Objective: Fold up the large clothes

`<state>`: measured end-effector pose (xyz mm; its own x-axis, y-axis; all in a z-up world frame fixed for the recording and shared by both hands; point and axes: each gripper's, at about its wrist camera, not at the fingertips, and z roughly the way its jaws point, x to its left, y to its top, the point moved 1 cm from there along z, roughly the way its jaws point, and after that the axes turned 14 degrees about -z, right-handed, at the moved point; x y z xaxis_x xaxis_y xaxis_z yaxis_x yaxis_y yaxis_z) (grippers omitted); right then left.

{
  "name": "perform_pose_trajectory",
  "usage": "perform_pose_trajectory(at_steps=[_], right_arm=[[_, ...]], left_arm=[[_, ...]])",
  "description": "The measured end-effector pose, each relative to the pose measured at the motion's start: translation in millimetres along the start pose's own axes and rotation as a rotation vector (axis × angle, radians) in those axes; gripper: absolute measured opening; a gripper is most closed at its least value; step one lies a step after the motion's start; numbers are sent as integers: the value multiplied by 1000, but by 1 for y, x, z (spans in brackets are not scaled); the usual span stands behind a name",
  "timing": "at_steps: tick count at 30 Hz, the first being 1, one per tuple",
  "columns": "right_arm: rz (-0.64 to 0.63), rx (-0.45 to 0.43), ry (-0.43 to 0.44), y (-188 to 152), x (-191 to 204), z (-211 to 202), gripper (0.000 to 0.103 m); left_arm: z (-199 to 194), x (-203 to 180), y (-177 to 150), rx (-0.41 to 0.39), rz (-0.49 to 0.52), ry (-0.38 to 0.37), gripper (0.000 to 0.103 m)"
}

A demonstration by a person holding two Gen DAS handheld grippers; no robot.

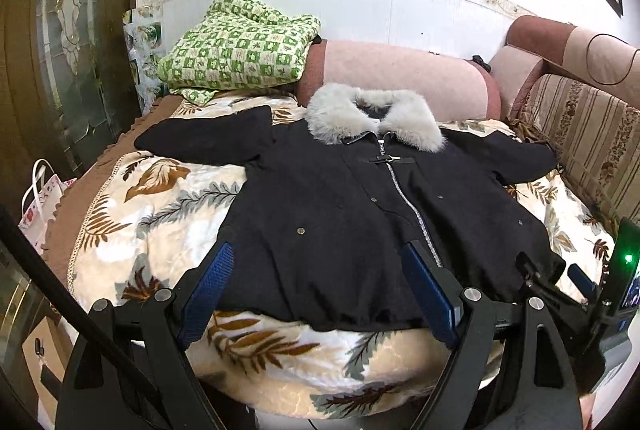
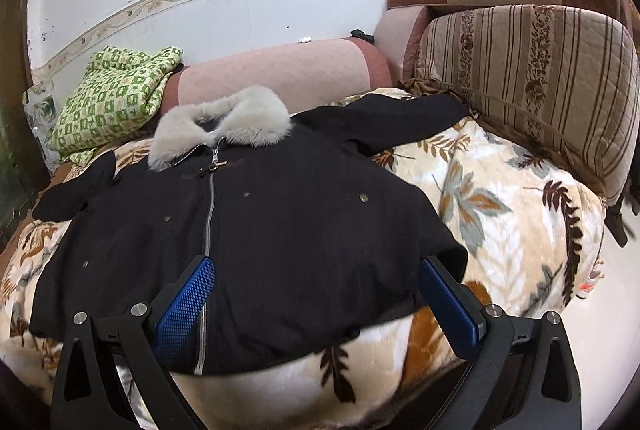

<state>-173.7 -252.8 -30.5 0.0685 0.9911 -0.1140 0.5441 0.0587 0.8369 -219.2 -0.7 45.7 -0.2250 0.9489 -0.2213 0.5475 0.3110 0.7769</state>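
Note:
A black coat with a grey fur collar and a silver zipper lies flat, front up, on a leaf-patterned blanket, sleeves spread to both sides. It also shows in the right wrist view, as does the collar. My left gripper is open and empty, hovering over the coat's lower hem, left of the zipper. My right gripper is open and empty over the hem's right half. The right gripper also shows at the right edge of the left wrist view.
A folded green checkered quilt lies at the back left. A pink bolster runs behind the collar. A striped sofa cushion borders the right side. A door and a paper bag stand at left. The blanket drops off toward me.

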Motion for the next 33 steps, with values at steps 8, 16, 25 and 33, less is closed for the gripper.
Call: perform_pose_trajectory(at_steps=[8,16,25,33], right_arm=[[2,-30,8,-8,-4,-28,103],[-20,-94,-8,-5,-11,-63,103],[-22,-112,-22,10,-14,-65,103],[-88,-31,14,5,6,-20,103]], left_arm=[[-24,-4,-12,-29,19,1,85],[-43,-8,-14,-64,39,8,85],[-22,4,-3,-36,14,30,85],[35,29,1,65,-29,85,85]])
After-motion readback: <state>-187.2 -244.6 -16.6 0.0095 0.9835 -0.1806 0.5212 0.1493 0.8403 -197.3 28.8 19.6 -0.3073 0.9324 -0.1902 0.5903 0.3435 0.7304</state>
